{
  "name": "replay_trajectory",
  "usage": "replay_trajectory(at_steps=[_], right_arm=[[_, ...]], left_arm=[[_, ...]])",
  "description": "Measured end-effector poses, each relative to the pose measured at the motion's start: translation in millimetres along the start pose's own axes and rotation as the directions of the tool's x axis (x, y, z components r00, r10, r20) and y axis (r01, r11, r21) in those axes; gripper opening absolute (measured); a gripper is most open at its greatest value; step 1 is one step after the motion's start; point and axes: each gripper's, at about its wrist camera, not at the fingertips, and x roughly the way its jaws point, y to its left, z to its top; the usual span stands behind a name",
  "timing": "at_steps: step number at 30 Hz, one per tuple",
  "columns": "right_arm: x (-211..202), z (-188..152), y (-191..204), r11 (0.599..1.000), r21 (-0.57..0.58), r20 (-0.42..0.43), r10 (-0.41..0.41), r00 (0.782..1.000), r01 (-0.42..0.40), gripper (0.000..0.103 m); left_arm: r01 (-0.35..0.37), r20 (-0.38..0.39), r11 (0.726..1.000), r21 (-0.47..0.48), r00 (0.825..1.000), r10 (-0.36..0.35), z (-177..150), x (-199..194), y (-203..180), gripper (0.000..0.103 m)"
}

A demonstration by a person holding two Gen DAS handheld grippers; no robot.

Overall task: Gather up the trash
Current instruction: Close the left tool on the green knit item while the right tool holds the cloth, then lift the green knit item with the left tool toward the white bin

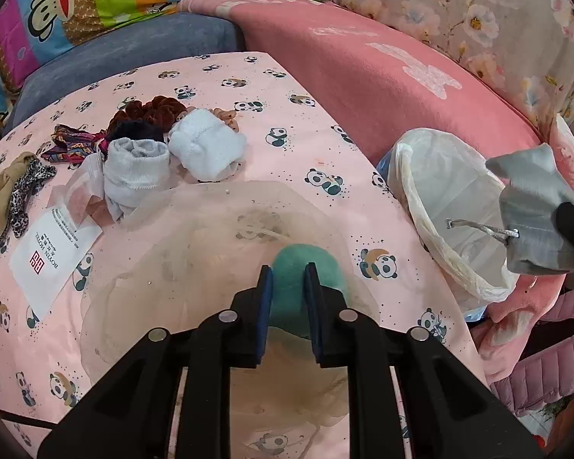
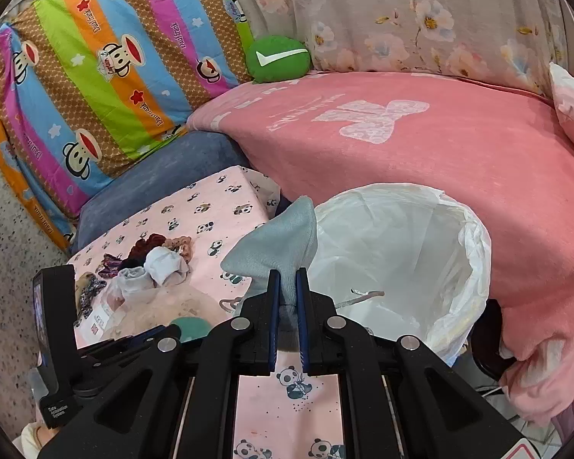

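Nearest in the left wrist view, the left gripper (image 1: 288,279) is clamped on a teal felt ball (image 1: 306,267), its blue-padded jaws pressing the ball's two sides. The ball sits over a sheer, stained mesh piece (image 1: 195,237) spread on the pink panda-print cloth (image 1: 287,114) that covers the table.

In the right wrist view, the right gripper (image 2: 287,287) pinches a grey fabric pouch (image 2: 283,237), the jaws nearly together with the cloth squeezed between them. The pouch rises above the jaws, and a silvery drawstring (image 2: 363,294) trails off to the right. From the left wrist view the same pouch hangs at the right edge of the scene, above the bin's opening.

Just beyond the pouch and to the right stands the trash bin (image 2: 459,229), lined with a white plastic bag (image 2: 474,279) folded over its rim. It sits beside the table's right edge, against the pink blanket (image 2: 440,160).

Farther left on the table lie a white hotel card (image 1: 46,256), a leopard-print tie (image 1: 19,199), a grey rolled sock (image 1: 137,172), a white rolled sock (image 1: 206,145) and a dark red scrunchie (image 1: 153,109).

At the far back are a striped monkey-print quilt (image 2: 95,76), a green cushion (image 2: 279,57) with a white tick and a floral cover (image 2: 421,19).
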Motion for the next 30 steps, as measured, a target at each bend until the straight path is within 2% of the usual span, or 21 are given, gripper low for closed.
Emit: replay_trajectory(at_steps=[1,2,3,10,12,13,14,15,18,23,30], right_arm=[[-0.2,0.2,-1.4,1.000,0.002,0.000,-0.001,1.000,0.001,0.008],[-0.2,0.0,-2.2,1.000,0.004,0.000,-0.001,1.000,0.001,0.008],[-0.2,-0.5,-3.4,1.000,0.006,0.001,-0.001,1.000,0.001,0.008],[1.5,-3.0,-8.1,1.000,0.015,-0.008,-0.005,1.000,0.005,0.008],[2.2,-3.5,-8.8,1.000,0.016,-0.011,-0.006,1.000,0.007,0.008],[2.1,-4.0,-9.1,1.000,0.016,-0.013,-0.007,1.000,0.007,0.008],[1.8,-4.4,-9.2,1.000,0.016,-0.014,-0.008,1.000,0.008,0.008],[1.6,-4.7,-9.5,1.000,0.014,-0.015,-0.008,1.000,0.008,0.008],[1.0,-4.9,-10.4,1.000,0.017,-0.012,-0.008,1.000,0.008,0.008],[-1.3,-2.5,-12.6,1.000,0.022,0.000,-0.008,1.000,0.008,0.008],[-6.8,7.5,-24.2,0.999,0.039,0.030,-0.024,0.999,0.023,0.008]], left_arm=[[-0.012,-0.009,1.000,-0.008,1.000,0.012,-0.7,1.3,0.1,0.047],[-0.025,-0.020,1.000,-0.018,1.000,0.024,-1.4,2.5,0.5,0.066],[-0.037,-0.016,0.999,-0.032,0.999,0.036,-2.8,2.5,0.9,0.067],[-0.059,-0.048,0.998,0.027,0.997,0.060,-11.2,19.7,-14.2,0.066],[-0.065,-0.061,0.997,0.037,0.996,0.067,-13.1,26.8,-15.9,0.057],[-0.052,-0.069,0.998,0.034,0.996,0.054,-13.5,28.6,-15.6,0.047],[-0.041,-0.071,0.999,0.030,0.997,0.043,-13.4,28.1,-15.4,0.042],[-0.046,-0.068,0.998,0.030,0.997,0.048,-12.7,26.3,-15.8,0.041],[-0.039,-0.036,0.999,0.032,0.999,0.040,-8.4,14.5,-17.0,0.039],[0.013,0.033,1.000,0.018,0.999,-0.014,8.2,-16.2,-20.3,0.038],[0.085,0.129,0.995,0.055,0.987,-0.091,38.8,-54.4,-47.6,0.038]])
